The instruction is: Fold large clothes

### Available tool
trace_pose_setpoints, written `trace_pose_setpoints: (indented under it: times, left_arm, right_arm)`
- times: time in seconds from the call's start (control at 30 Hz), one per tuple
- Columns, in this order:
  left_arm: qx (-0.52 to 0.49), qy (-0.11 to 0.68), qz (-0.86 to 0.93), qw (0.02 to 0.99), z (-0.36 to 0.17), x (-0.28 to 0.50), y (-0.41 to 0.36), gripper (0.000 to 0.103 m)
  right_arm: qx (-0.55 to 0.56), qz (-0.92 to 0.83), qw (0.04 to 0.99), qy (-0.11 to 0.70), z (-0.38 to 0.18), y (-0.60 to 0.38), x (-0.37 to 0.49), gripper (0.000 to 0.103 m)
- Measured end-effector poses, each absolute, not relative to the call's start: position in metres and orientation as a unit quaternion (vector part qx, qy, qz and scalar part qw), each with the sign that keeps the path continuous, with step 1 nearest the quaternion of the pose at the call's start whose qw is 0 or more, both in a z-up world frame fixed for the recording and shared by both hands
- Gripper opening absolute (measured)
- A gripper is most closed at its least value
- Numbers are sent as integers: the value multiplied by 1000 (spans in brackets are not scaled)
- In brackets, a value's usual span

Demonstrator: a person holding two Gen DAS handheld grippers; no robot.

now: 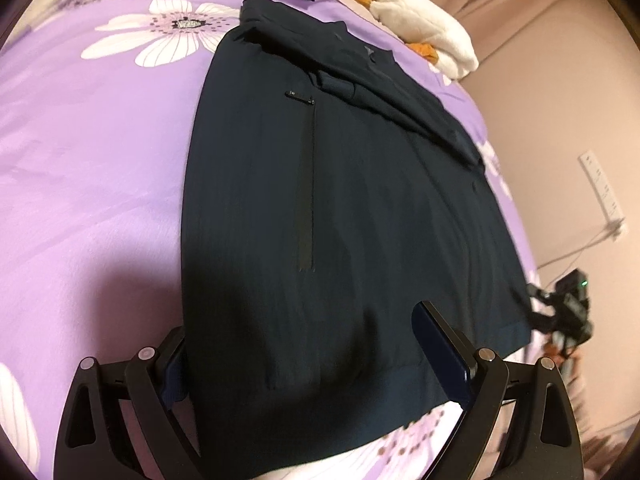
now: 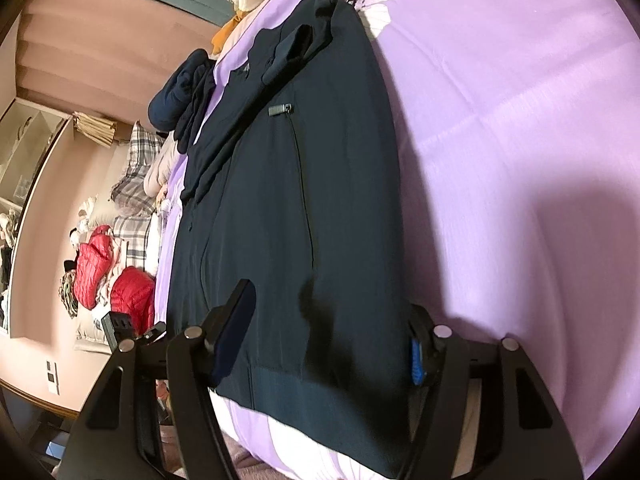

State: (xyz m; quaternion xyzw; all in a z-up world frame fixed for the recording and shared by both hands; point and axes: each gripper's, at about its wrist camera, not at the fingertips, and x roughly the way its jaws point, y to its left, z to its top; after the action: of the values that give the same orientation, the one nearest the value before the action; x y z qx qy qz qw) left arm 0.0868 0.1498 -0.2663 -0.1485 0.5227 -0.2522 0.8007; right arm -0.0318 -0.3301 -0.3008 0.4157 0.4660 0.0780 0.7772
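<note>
Both hand-held grippers (image 1: pixel 304 360) (image 2: pixel 332 340) agape, straddling jacket (image 1: pixel 340 200) hem

A dark navy jacket (image 1: pixel 340 208) lies flat on the purple flowered bedspread (image 1: pixel 92 184), its near hem between the spread fingers of the left gripper (image 1: pixel 304 356), with white and orange plush (image 1: pixel 424 28) at far right.

Dim indoor light, heavy fisheye bending (edges blurred), soft shadows on bedspread (image 1: pixel 100 168).
</note>
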Motion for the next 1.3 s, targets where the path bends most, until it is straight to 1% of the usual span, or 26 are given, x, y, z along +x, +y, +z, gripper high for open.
trace_pose_setpoints:
  times: [0.3,0.4,0.73,1.0,1.1,1.3]
  left_arm:
    - [-92,523,-244,812,-268,68,139,95]
    - [-84,520,-240,815,-268,66,136,95]
    - [-97,516,-236,818,-268,73,130,95]
    - [-85,514,-232,822,-269,83,119,95]
    - [-79,510,-227,826,-269,84,117,95]
    - [-65,504,-216,834,-269,82,116,89]
  right_arm:
    - [408,92,775,474,-303,-318,-41,65]
    - [405,92,776,475,-303,-315,-37,67]
    - [399,93,780,474,-307,-313,-24,67]
    - [391,97,785,471,-309,-308,-13,66]
    - [384,96,788,471,-308,-307,-12,63]
    - [378,80,792,473,-310,-313,-17,42]
